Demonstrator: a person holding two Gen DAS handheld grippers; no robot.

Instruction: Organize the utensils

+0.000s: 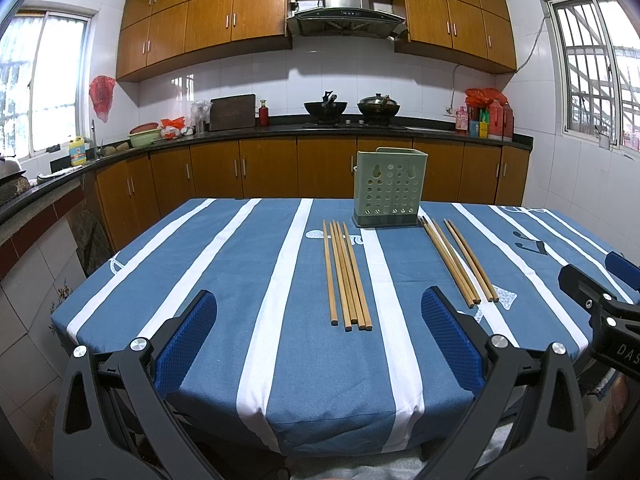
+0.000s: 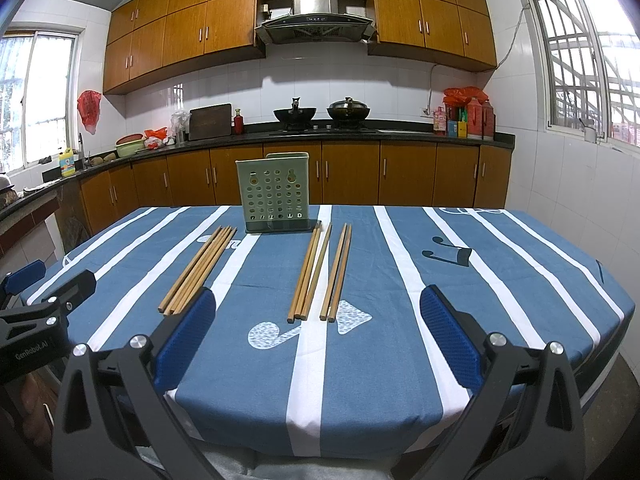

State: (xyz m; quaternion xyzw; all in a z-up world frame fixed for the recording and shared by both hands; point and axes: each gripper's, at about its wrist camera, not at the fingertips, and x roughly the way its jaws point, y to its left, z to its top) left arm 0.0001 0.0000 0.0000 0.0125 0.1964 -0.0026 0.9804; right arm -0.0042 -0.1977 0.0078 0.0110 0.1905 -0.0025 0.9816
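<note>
- Table with blue/white striped cloth sits ahead of both grippers, stripes running away from them toward the kitchen counter.
- Green perforated utensil holder stands upright at the far side of the table, ahead-right of the left gripper, ahead-left of the right gripper. Nothing visible sticking out of it.
- Left chopstick bundle: about five or six sticks lying flat, side by side, long axis pointing away from the left gripper toward the holder; near ends just ahead of its fingers, between them.
- Right chopsticks: a group of three and a pair just beside it, flat, long axis running toward the holder; near ends lie between the right gripper's fingers, just ahead.
- In the left view that set angles up-left toward the holder base.
- Both grippers: fingers spread wide apart, holding nothing, above the near table edge.
- Each gripper shows at the edge of the other's view.
</note>
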